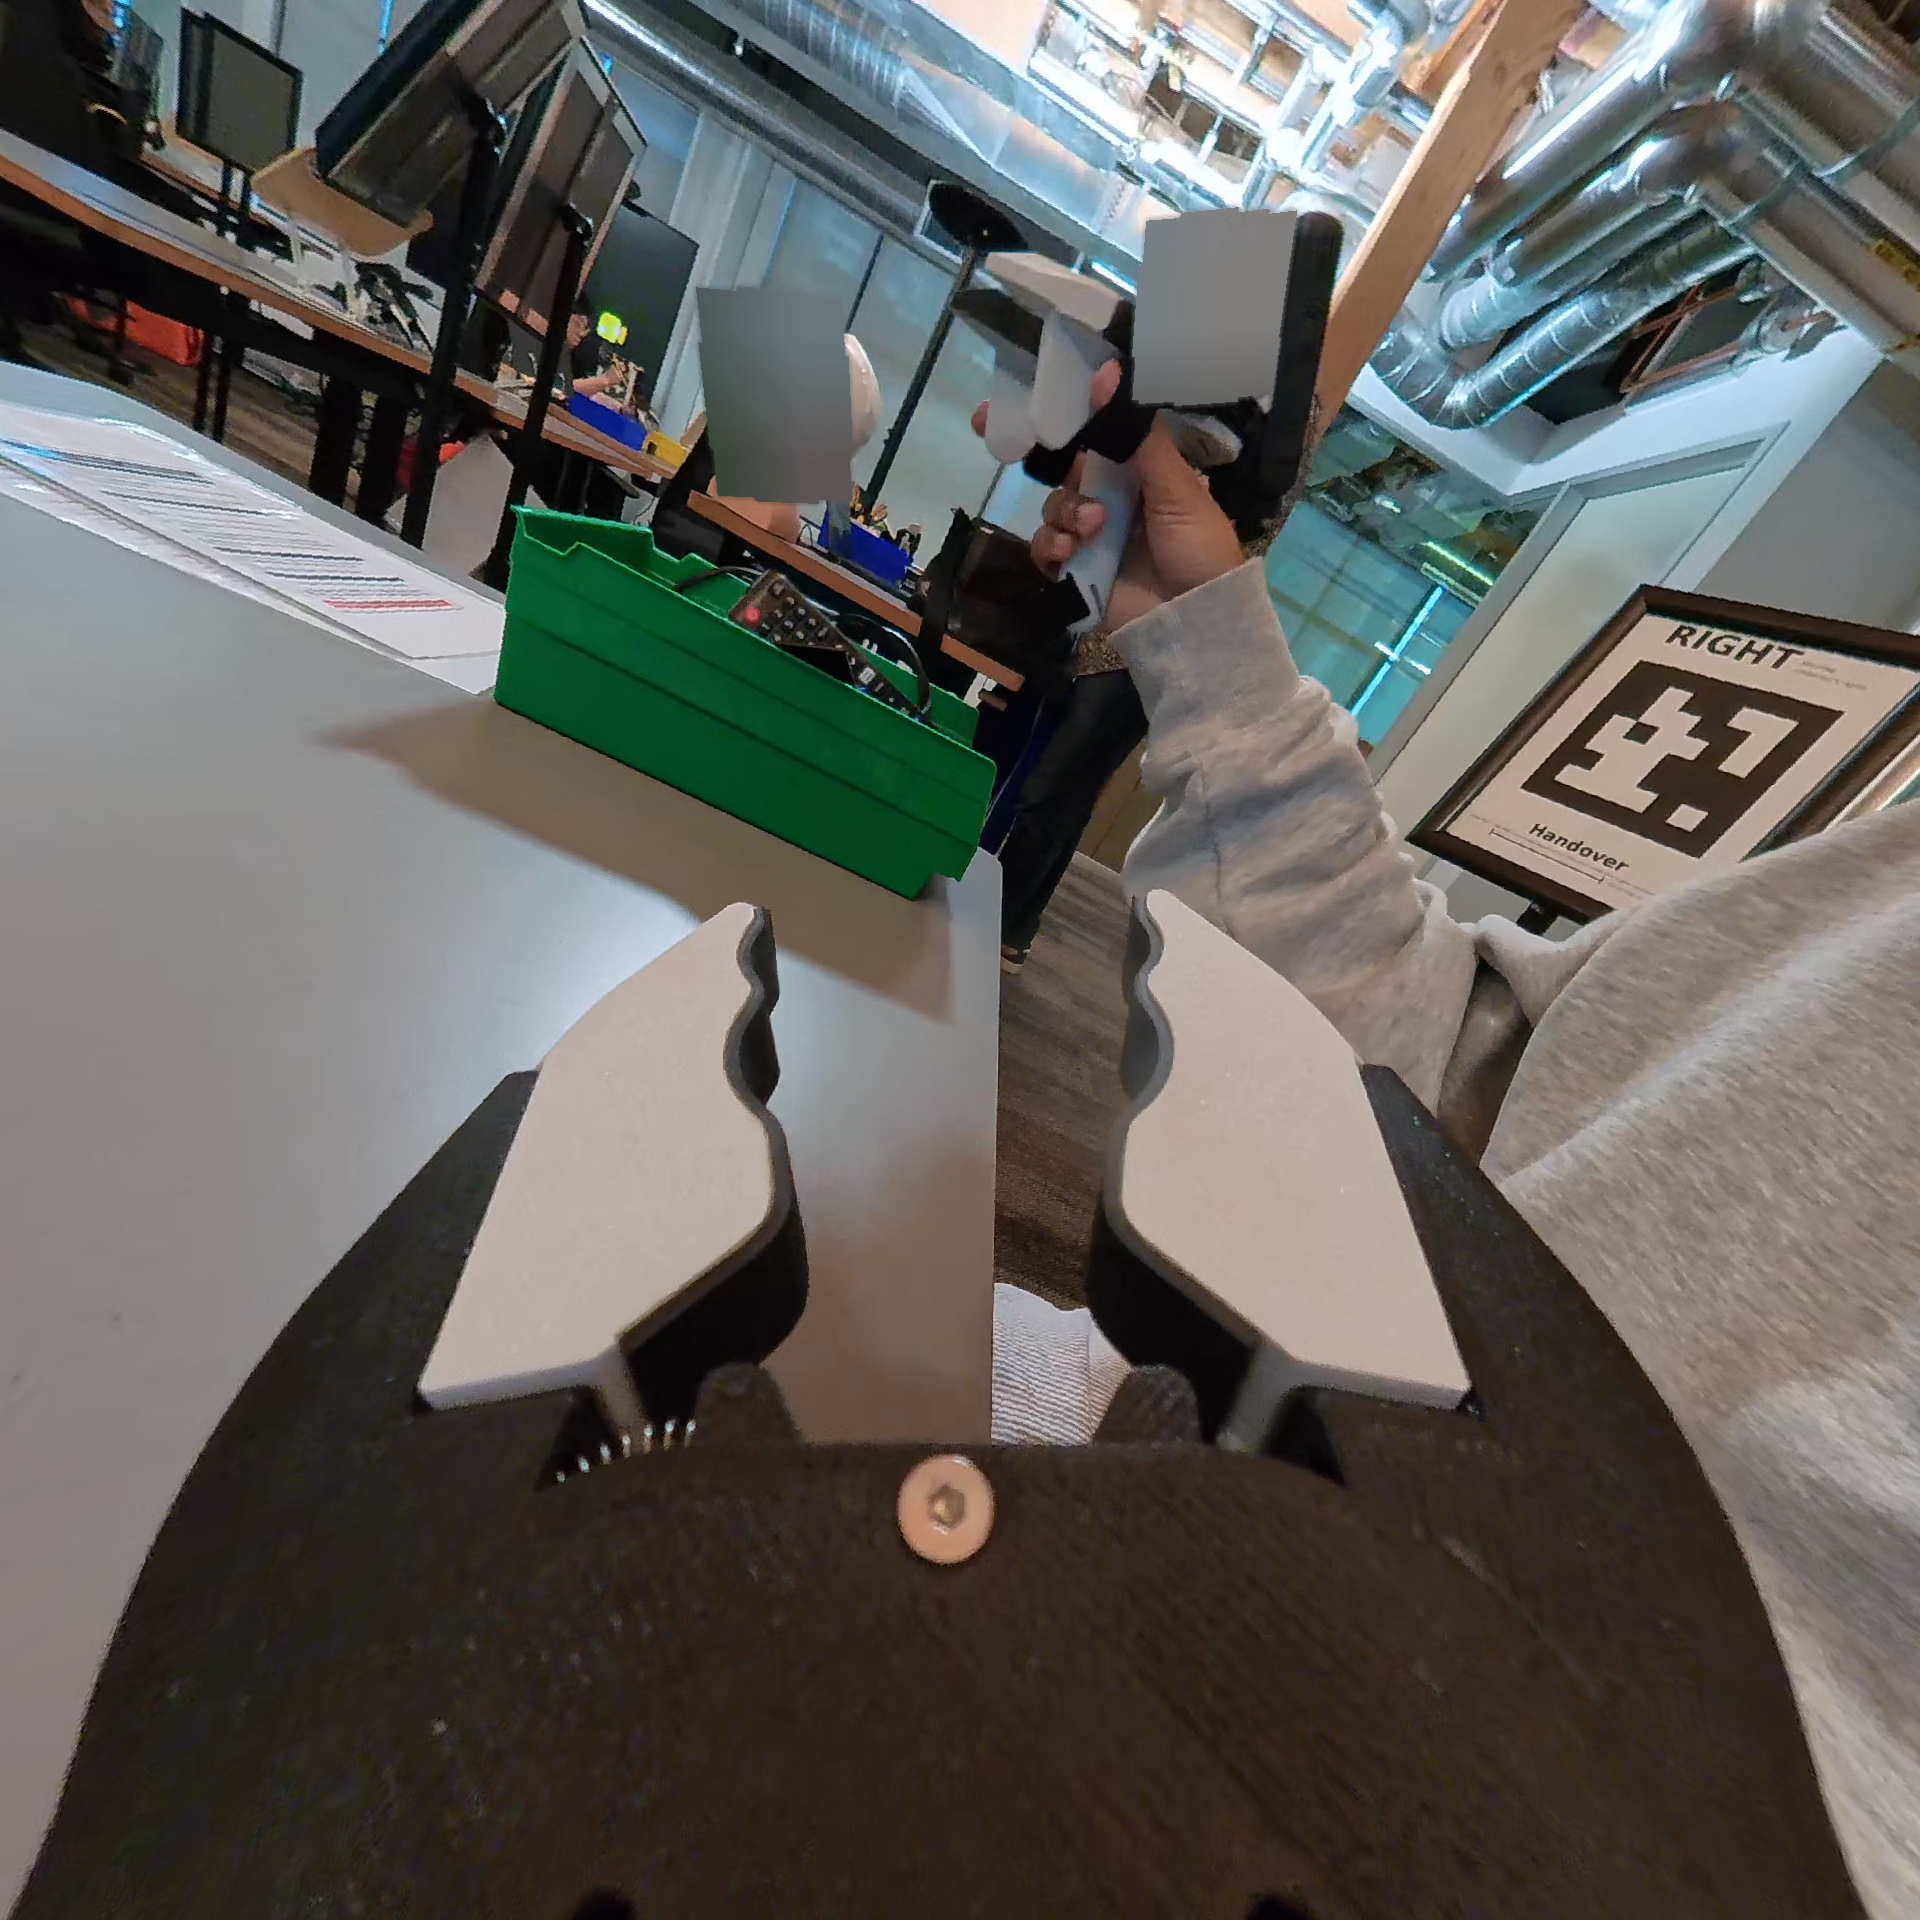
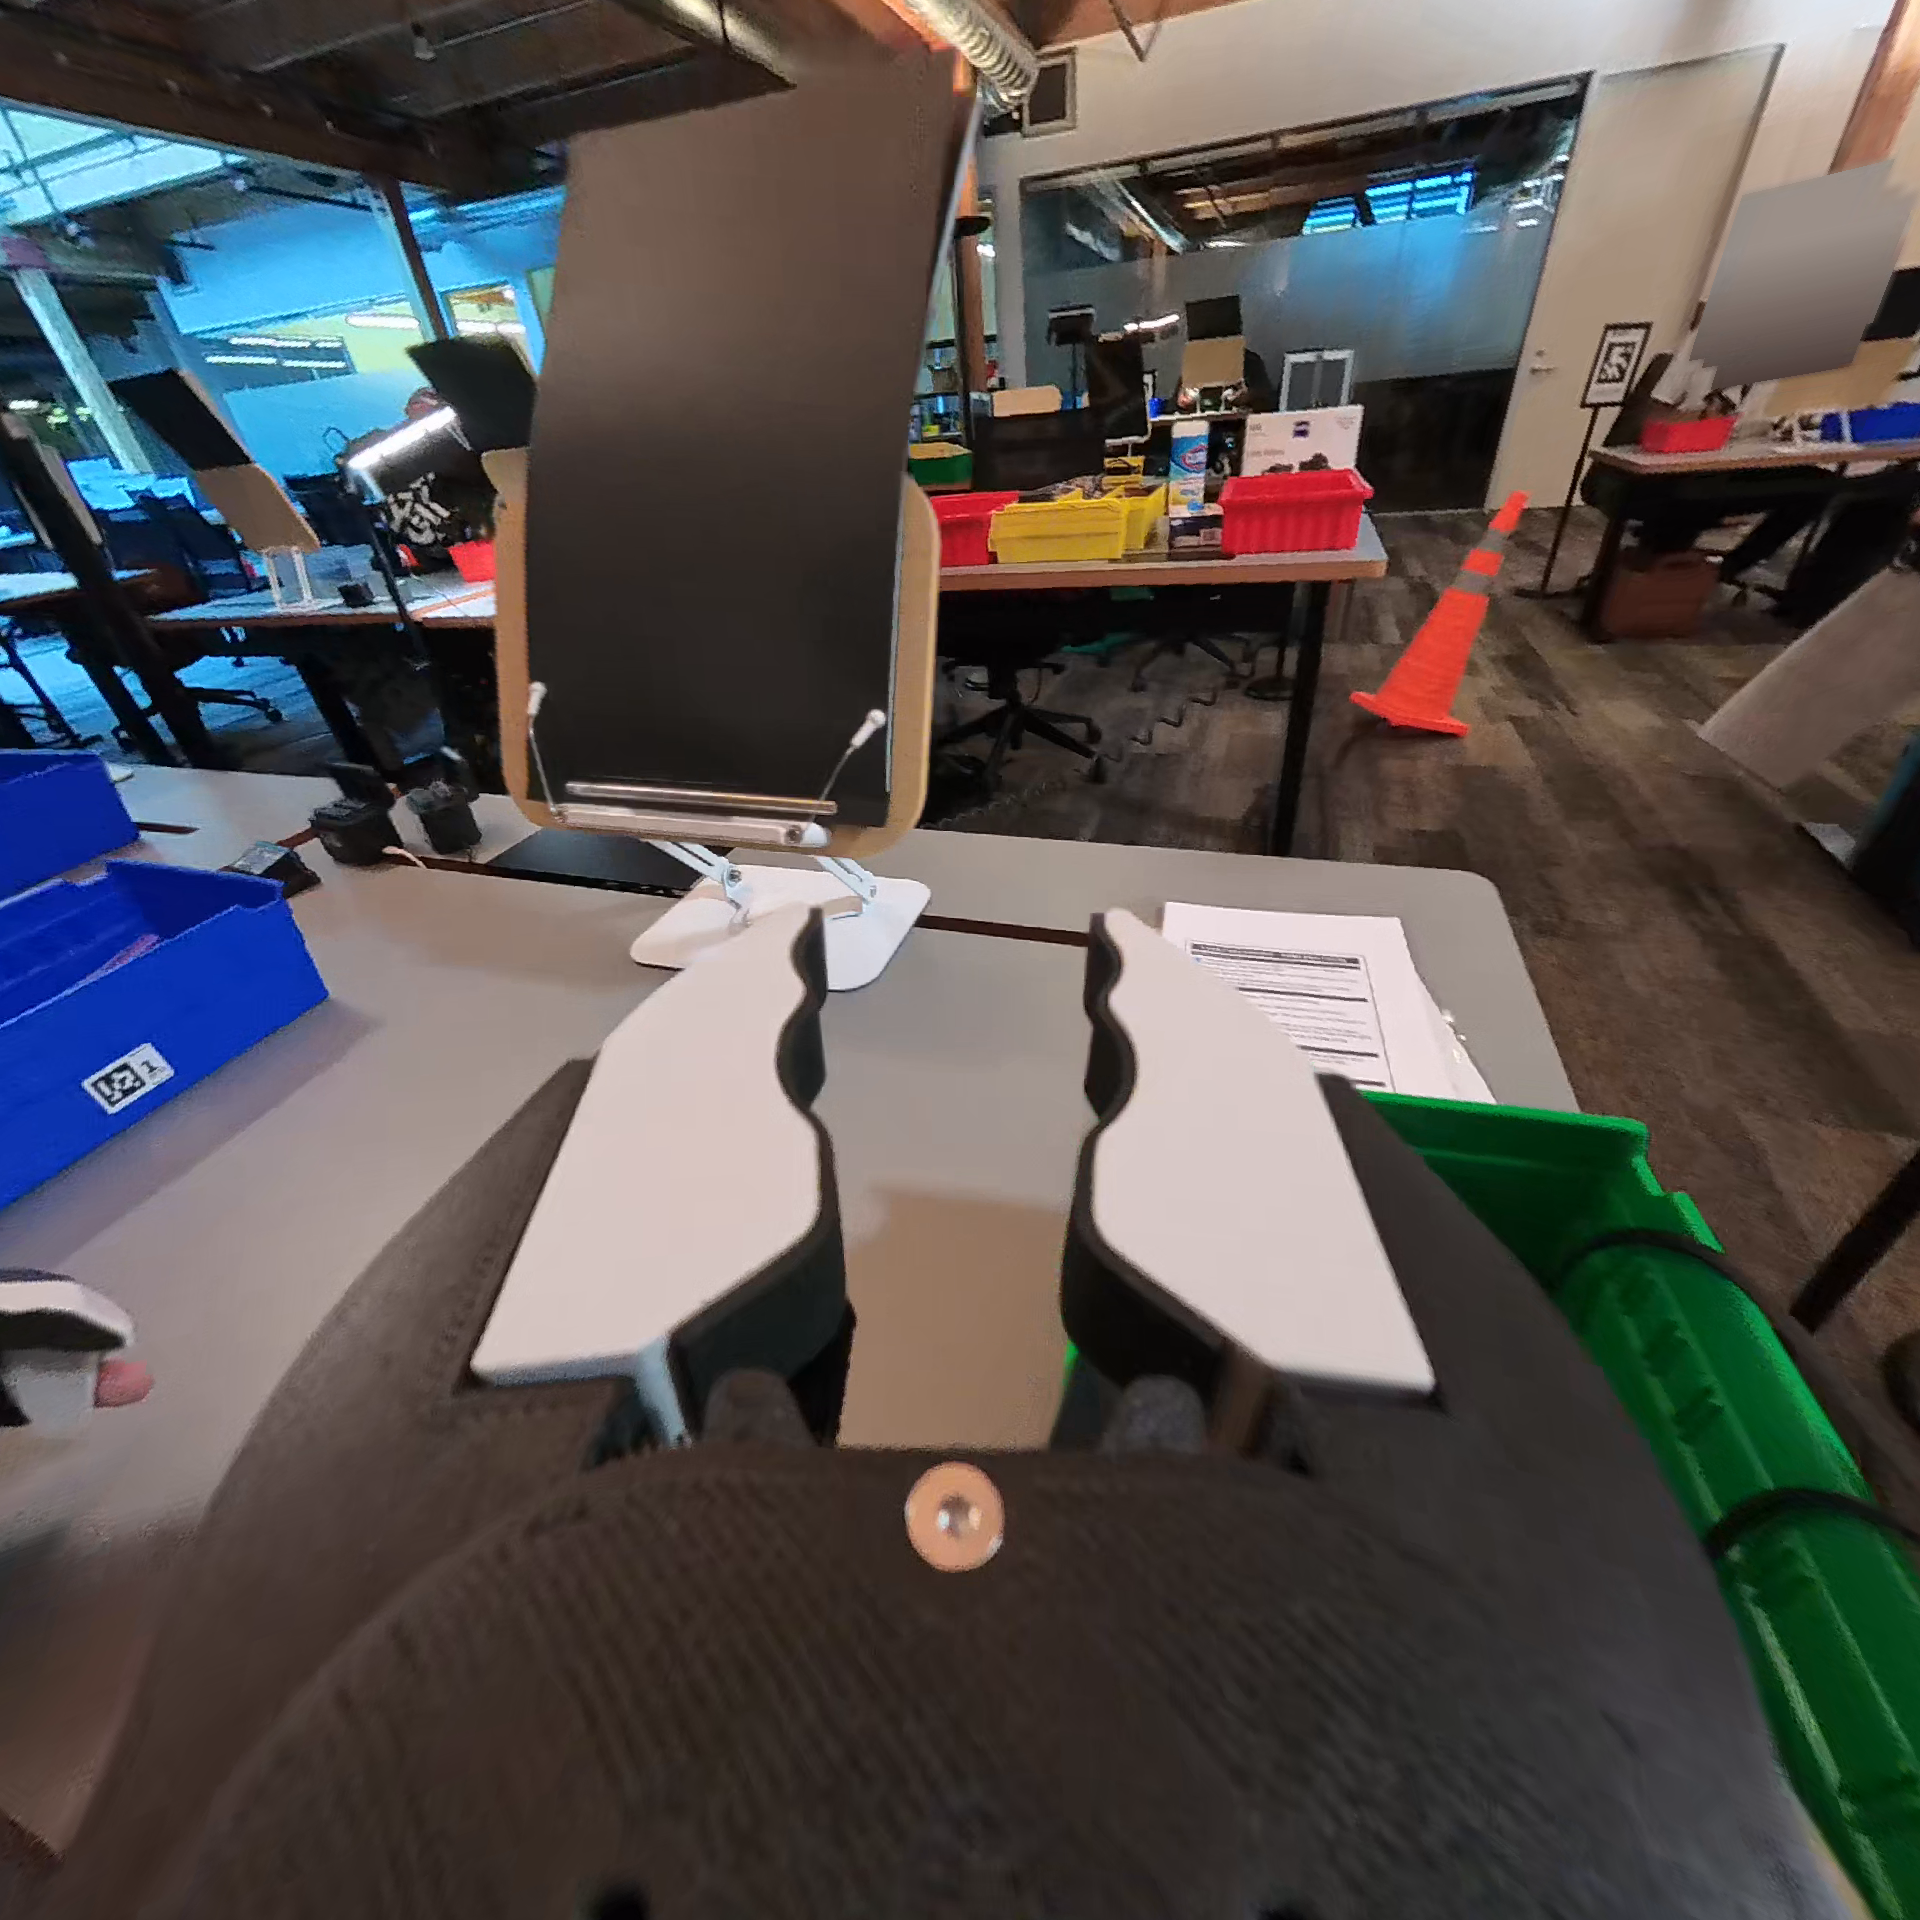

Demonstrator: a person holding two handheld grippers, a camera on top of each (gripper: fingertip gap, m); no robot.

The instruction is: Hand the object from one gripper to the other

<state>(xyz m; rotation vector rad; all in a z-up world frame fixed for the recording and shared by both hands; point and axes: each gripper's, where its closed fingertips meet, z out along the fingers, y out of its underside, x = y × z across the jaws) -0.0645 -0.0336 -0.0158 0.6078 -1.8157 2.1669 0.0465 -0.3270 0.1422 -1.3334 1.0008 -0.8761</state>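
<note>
Hovering right tongs (image 2: 956,945), raised, empty

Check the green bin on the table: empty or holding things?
Holding things. In the left wrist view the green bin contains a black remote control and dark cables; what else lies deeper inside cannot be told.

A: Where is there room on the surface (image 2: 436,1039)?
B: A bare stretch runs down its middle, ahead of the right tool (image 2: 956,940).

A: What blocks the far edge?
B: The white stand (image 2: 790,914) with its dark board (image 2: 727,468) rises there.

A: And the sides?
B: The blue bin (image 2: 156,997) fills the left edge; papers (image 2: 1299,987) lie at the far right corner, with the green bin (image 2: 1538,1174) on the right edge.
</note>
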